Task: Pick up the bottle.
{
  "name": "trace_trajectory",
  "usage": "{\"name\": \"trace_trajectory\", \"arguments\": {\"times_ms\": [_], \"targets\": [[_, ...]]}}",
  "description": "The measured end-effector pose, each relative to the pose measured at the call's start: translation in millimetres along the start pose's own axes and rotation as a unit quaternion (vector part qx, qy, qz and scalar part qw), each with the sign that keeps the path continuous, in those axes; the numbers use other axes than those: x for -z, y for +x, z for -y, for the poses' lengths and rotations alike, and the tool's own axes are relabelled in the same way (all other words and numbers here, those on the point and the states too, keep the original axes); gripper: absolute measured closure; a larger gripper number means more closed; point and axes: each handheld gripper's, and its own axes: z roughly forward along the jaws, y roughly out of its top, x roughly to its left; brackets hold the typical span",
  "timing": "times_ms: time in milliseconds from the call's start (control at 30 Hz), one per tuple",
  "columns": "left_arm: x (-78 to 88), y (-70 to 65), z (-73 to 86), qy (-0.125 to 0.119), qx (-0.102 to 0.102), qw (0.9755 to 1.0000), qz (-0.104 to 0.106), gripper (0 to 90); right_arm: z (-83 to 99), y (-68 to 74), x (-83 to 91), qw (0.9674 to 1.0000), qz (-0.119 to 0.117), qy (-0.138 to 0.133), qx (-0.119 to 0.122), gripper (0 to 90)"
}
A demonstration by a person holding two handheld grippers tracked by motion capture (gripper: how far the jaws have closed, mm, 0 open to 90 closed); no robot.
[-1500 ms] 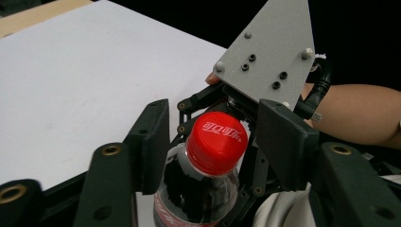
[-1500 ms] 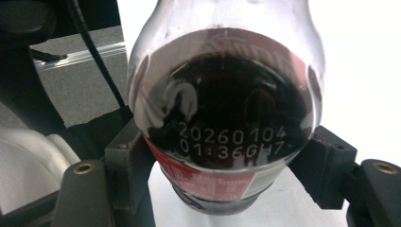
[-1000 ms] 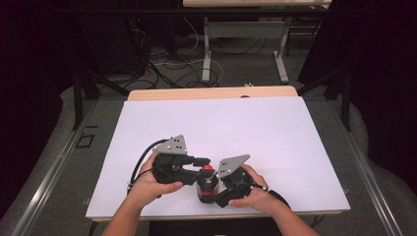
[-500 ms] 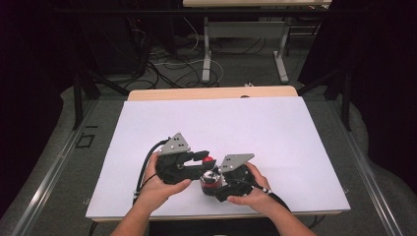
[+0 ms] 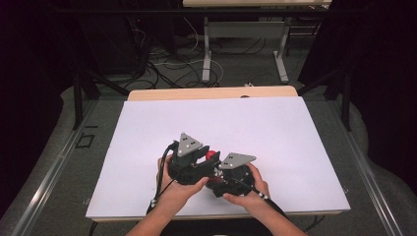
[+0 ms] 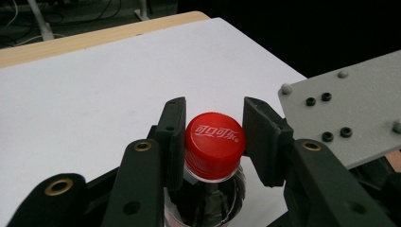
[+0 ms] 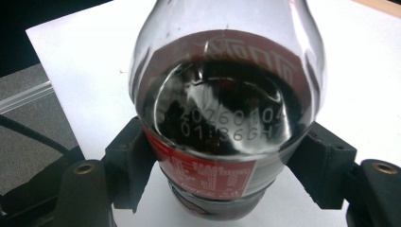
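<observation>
While both hands work close to the near edge of the bench [image 5: 147, 128], the right tool [image 7: 222, 165] clamps a cola bottle [image 7: 227, 104] around its body, its two black jaws pressed against the red label on either side. Seen along that tool, the bottle holds dark drink, and a printed date code shows through the clear plastic. Just beside it, the left tool [image 6: 213, 142] has its jaws set about the bottle's red cap [image 6: 214, 144]: the left-hand jaw lies against the cap's ribbed side, while the right-hand jaw appears to stand a sliver off, so I cannot tell whether it truly grips. White lettering runs across the top of the cap. From above, the left tool [image 5: 196, 164] and the right tool [image 5: 231, 174] sit almost touching, each with a grey three-cornered plate on top, and the cap [image 5: 211, 155] peeks out red between them. A black cable [image 5: 160, 182] trails back from the left tool past the wrist. Beyond the tools the white bench top stretches away bare to a wooden strip [image 5: 211, 92] at its far edge.
</observation>
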Motion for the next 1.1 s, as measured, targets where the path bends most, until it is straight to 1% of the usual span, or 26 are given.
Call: {"name": "trace_trajectory", "arguments": {"times_ms": [67,100,133,167,200,233,267,300,333,367,433,500,567,633,667,700,767,800,833,867,900,933,967,1033,1067,1100], "targets": [[0.2,0.7,-0.5,0.002,-0.004,1.0000,0.009,61.4,0.7,-0.3,0.1,1.0000,-0.003,-0.005,-0.004,28.9],[0.9,2.9,-0.6,-0.003,-0.011,0.9997,0.023,61.3,0.6,-2.0,0.2,0.9999,-0.010,-0.006,0.003,28.9],[0.9,2.9,-0.6,-0.003,-0.011,0.9997,0.023,60.7,0.5,-2.2,1.1,0.9999,-0.015,-0.005,0.002,28.9],[1.7,4.4,-1.0,-0.001,-0.019,0.9994,0.029,60.7,0.5,-2.2,1.1,0.9999,-0.015,-0.005,0.002,28.9],[2.3,6.7,-1.5,-0.005,-0.026,0.9989,0.038,53.1,-0.1,-2.2,1.8,0.9995,-0.026,-0.005,0.014,28.9],[5.7,12.7,-2.8,-0.020,-0.030,0.9977,0.058,50.5,-0.2,-2.1,1.9,0.9994,-0.029,-0.006,0.014,28.9],[5.7,12.7,-2.8,-0.020,-0.030,0.9977,0.058,48.3,-0.2,-2.1,1.9,0.9994,-0.029,-0.006,0.014,28.9],[10.3,20.1,-4.8,-0.027,-0.031,0.9959,0.081,45.8,-0.3,-1.3,1.9,0.9988,-0.042,-0.003,0.028,28.8],[10.3,20.1,-4.8,-0.027,-0.031,0.9959,0.081,44.3,0.2,-0.6,0.9,0.9986,-0.044,-0.010,0.026,28.9],[13.8,27.8,-6.8,-0.027,-0.038,0.9930,0.108,43.0,-0.1,-0.7,1.7,0.9983,-0.051,-0.002,0.028,28.8],[16.3,35.4,-7.7,-0.023,-0.046,0.9886,0.142,40.9,0.2,0.4,1.3,0.9970,-0.071,-0.002,0.031,28.8],[17.4,41.9,-8.0,-0.015,-0.052,0.9832,0.174,40.5,0.2,0.4,1.4,0.9963,-0.078,-0.004,0.037,28.8],[17.2,49.3,-7.8,-0.006,-0.061,0.9734,0.221,40.9,0.2,0.8,1.8,0.9954,-0.086,-0.006,0.043,28.8],[16.2,56.0,-6.3,0.002,-0.071,0.9660,0.249,42.5,0.2,1.4,2.7,0.9942,-0.097,-0.008,0.045,28.8],[16.3,58.0,-5.2,0.004,-0.075,0.9638,0.256,44.6,0.0,1.0,3.4,0.9936,-0.102,-0.009,0.048,28.8],[16.2,59.8,-4.8,0.010,-0.088,0.9606,0.264,46.0,-0.2,0.5,4.0,0.9929,-0.107,-0.008,0.052,28.8],[15.1,61.1,-3.2,0.012,-0.103,0.9571,0.271,46.2,-0.3,1.2,4.8,0.9917,-0.117,-0.008,0.054,28.8],[15.1,61.1,-3.2,0.012,-0.103,0.9571,0.271,46.7,-0.3,1.4,4.8,0.9912,-0.121,-0.008,0.054,28.8],[14.5,61.4,-2.8,0.015,-0.115,0.9549,0.273,47.2,-0.4,1.7,5.0,0.9900,-0.129,-0.005,0.057,28.8],[13.7,63.2,-3.0,0.020,-0.126,0.9517,0.279,48.6,-0.4,1.9,4.8,0.9895,-0.133,-0.004,0.057,28.8],[13.7,63.2,-3.0,0.020,-0.126,0.9517,0.279,50.3,-0.5,2.1,4.8,0.9889,-0.136,-0.001,0.059,28.8],[13.1,64.1,-2.9,0.018,-0.126,0.9507,0.283,50.3,0.0,3.0,4.2,0.9885,-0.139,-0.005,0.060,28.8],[12.8,65.3,-3.1,0.019,-0.126,0.9485,0.290,51.2,0.1,4.4,4.1,0.9882,-0.142,-0.005,0.057,28.8],[12.2,66.1,-2.7,0.017,-0.132,0.9427,0.306,54.9,0.3,4.8,4.3,0.9873,-0.146,-0.006,0.062,28.8],[11.5,65.8,-2.2,0.015,-0.135,0.9403,0.312,55.3,-0.1,4.4,4.9,0.9860,-0.151,-0.002,0.071,28.8],[11.5,66.2,-2.2,0.018,-0.138,0.9384,0.316,55.9,0.1,5.7,4.8,0.9863,-0.151,-0.006,0.066,28.8]]}}
